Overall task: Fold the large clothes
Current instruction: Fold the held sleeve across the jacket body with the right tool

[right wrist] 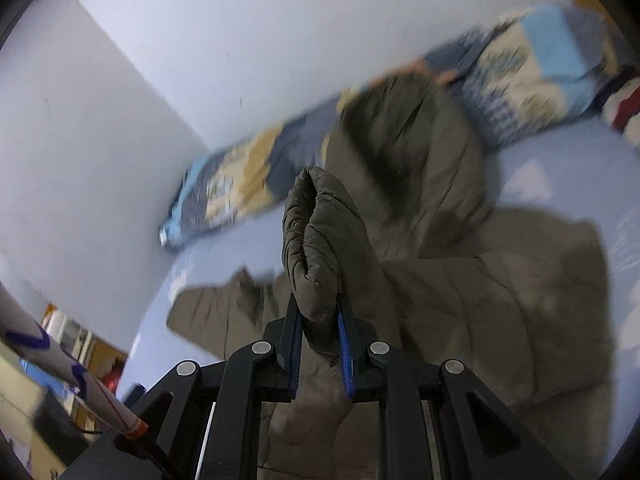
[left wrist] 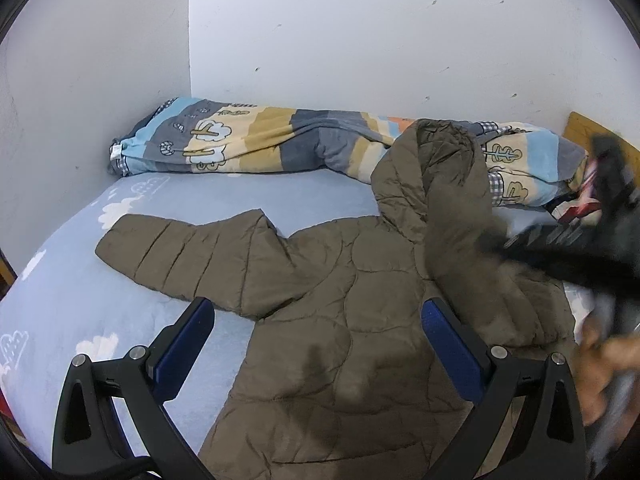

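Observation:
An olive quilted hooded jacket [left wrist: 340,320] lies spread on a light blue bed sheet [left wrist: 80,300]. Its left sleeve [left wrist: 168,256] stretches flat toward the left and its hood [left wrist: 436,184] rests up against the rolled blanket. My left gripper [left wrist: 320,320] hovers open above the jacket's body, nothing between its blue pads. My right gripper [right wrist: 318,308] is shut on the cuff end of the jacket's other sleeve [right wrist: 316,236], which bulges up past the fingertips. In the left wrist view the right gripper [left wrist: 592,232] is a dark blur at the right, with a hand [left wrist: 604,364] below it.
A rolled patterned blanket [left wrist: 280,140] lies along the white wall [left wrist: 360,32] at the back of the bed. A red and dark item [left wrist: 580,204] sits at the right end by a wooden board [left wrist: 580,128]. Shelves and clutter [right wrist: 72,352] stand off the bed's left side.

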A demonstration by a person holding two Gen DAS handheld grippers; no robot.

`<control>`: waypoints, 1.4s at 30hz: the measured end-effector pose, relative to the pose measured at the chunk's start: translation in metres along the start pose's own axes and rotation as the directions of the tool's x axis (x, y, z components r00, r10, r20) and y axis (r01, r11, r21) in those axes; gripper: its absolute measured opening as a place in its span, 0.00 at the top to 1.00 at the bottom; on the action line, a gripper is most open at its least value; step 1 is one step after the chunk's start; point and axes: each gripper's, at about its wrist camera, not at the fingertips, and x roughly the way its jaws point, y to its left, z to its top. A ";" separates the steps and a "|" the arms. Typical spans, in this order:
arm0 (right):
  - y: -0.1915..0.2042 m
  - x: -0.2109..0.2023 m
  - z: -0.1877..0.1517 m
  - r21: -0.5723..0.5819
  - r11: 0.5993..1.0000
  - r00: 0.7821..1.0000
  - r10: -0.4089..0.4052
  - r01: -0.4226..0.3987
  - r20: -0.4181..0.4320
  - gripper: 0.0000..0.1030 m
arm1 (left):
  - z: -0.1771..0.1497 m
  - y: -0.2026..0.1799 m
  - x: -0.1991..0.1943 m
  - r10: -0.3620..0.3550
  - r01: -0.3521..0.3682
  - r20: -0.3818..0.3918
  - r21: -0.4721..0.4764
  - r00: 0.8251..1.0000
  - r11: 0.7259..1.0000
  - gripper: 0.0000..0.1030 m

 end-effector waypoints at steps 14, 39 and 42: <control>-0.048 -0.009 -0.004 -0.018 0.999 0.999 -0.032 0.032 0.034 0.31 | 0.006 -0.010 0.050 0.003 -0.002 -0.067 0.014 0.998 1.000 0.00; -0.128 -0.032 -0.045 -0.018 0.909 0.907 -0.416 0.416 -0.065 0.28 | 0.004 -0.032 0.096 0.063 -0.052 -0.145 0.081 0.987 0.995 0.00; -0.099 -0.045 -0.057 -0.013 0.935 0.933 -0.354 0.354 -0.061 0.28 | 0.014 -0.024 0.074 0.062 -0.056 -0.077 0.076 0.995 0.996 0.00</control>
